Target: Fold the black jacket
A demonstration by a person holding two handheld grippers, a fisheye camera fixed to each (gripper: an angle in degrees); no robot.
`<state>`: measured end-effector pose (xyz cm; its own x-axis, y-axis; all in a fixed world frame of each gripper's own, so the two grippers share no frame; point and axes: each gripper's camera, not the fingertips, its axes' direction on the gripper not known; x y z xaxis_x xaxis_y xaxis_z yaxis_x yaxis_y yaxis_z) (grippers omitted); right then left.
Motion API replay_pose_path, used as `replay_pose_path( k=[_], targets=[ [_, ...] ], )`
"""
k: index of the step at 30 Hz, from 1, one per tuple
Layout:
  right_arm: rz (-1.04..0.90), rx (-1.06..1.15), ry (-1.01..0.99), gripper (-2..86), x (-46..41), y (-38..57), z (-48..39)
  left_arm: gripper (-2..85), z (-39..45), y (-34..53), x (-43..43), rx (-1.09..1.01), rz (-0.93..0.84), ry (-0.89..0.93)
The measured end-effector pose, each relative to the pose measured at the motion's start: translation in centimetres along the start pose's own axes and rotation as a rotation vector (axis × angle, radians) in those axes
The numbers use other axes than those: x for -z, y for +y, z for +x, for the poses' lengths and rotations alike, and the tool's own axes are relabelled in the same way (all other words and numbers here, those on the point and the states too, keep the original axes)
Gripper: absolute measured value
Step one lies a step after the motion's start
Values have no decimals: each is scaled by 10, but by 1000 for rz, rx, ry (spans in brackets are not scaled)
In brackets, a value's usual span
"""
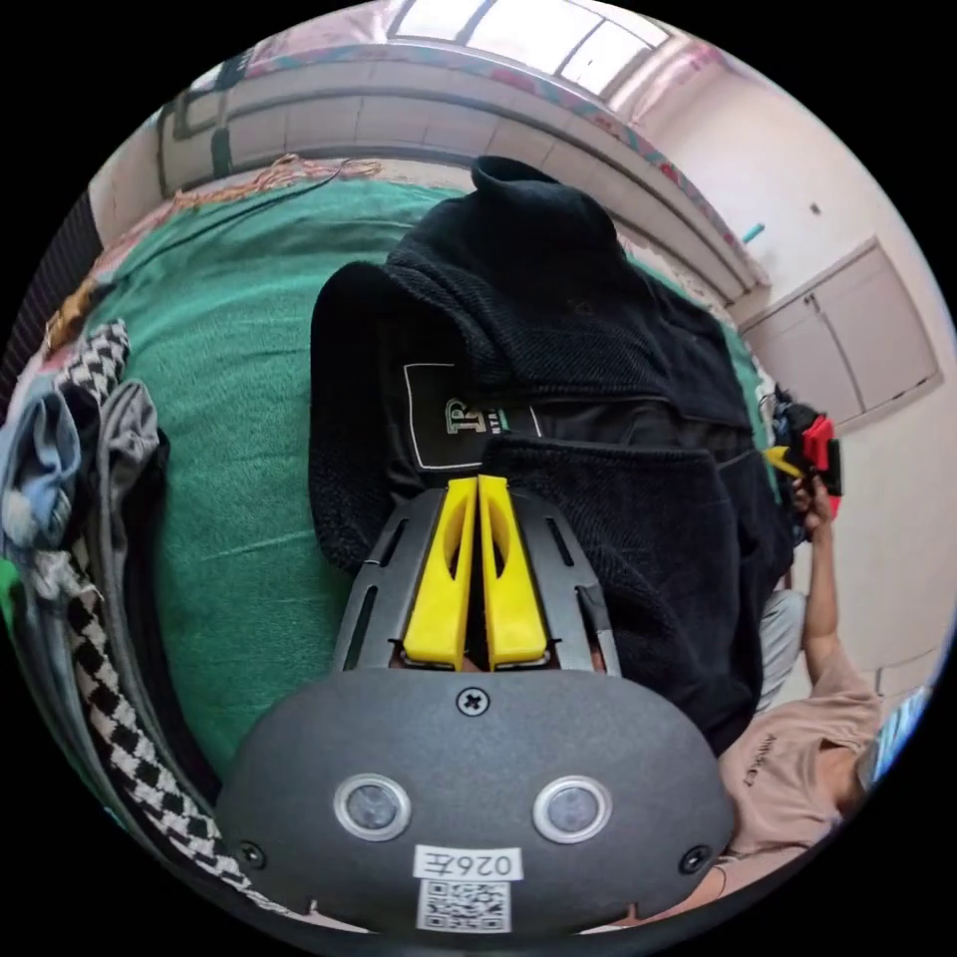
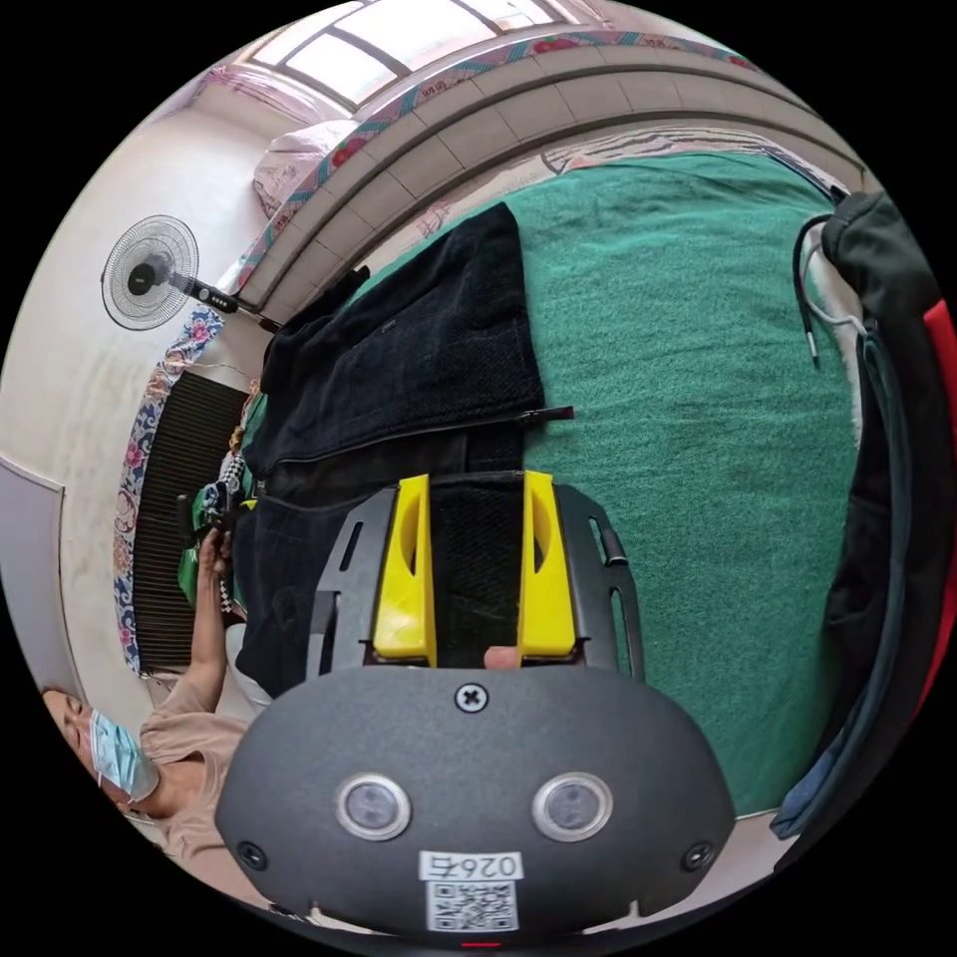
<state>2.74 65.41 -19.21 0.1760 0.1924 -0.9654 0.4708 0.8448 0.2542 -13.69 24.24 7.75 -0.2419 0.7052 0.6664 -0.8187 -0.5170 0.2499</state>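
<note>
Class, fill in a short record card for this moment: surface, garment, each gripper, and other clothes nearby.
Surface: green cover
Garment: black jacket lying on the cover, partly folded, inner label showing
Left gripper: jaws together at a jacket edge, whether they pinch cloth cannot be told
Right gripper: jaws apart over the jacket
Other clothes: checkered cloth in a pile beside the jacket
</note>
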Motion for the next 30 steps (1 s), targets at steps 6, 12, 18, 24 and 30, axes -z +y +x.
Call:
replay_pose_path(
  k=[6, 12, 18, 24, 30],
  targets=[
    [-34, 55, 41, 127, 23, -13, -13, 64, 5, 14, 63, -51, 270, -27],
    [-101, 91, 1, 134, 36, -18, -19, 135, 17, -20, 8, -145, 3, -22],
    [-176, 164, 10, 108, 44, -19, -29, 101, 69, -29, -2, -375, -80, -183],
    [-171, 167, -5, 56, 59, -21, -25, 119, 83, -34, -5, -448, -51, -291],
    [-151, 184, -62, 47, 70, -21, -26, 155, 67, -33, -2, -463, 34, -232]
  ],
)
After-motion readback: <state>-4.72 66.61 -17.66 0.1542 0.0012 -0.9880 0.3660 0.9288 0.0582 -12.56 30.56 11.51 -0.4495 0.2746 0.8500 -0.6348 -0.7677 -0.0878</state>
